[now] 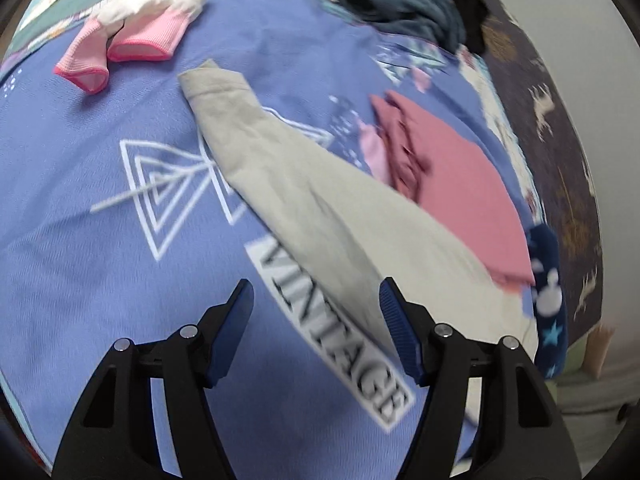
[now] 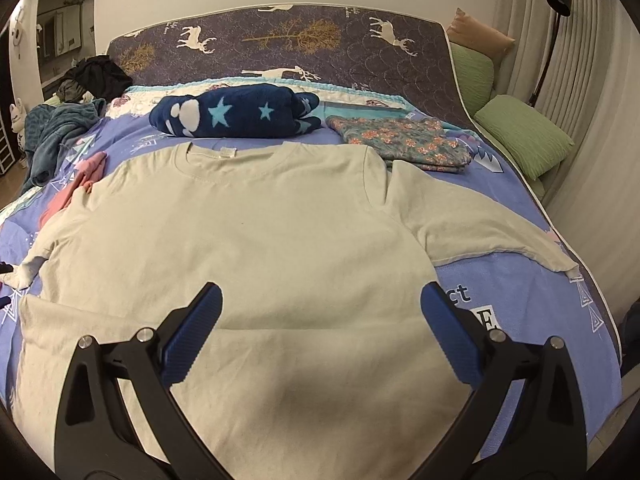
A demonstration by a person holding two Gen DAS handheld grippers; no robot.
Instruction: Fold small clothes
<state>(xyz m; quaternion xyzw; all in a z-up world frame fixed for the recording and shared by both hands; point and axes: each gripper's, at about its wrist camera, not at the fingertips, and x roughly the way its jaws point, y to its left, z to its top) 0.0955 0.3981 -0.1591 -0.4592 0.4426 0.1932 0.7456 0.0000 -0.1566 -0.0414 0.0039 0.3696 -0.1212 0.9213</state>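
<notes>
The left gripper [image 1: 316,320], jaws apart and empty, is poised over the left sleeve [image 1: 256,152] of one beige long-sleeved T-shirt [image 2: 248,248], spread flat mid-bed; the right gripper [image 2: 322,334] is held wide above its body. Light, limp cotton, best pinched at cuff or hem. Two pink-cuffed gloves [image 1: 140,24] are seen beyond, one pink garment [image 1: 452,184] alongside.

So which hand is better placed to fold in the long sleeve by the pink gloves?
Left, probably. The left gripper hangs open right over that sleeve, whose edge runs between its fingers. The right gripper hovers open over the beige shirt's body.
</notes>
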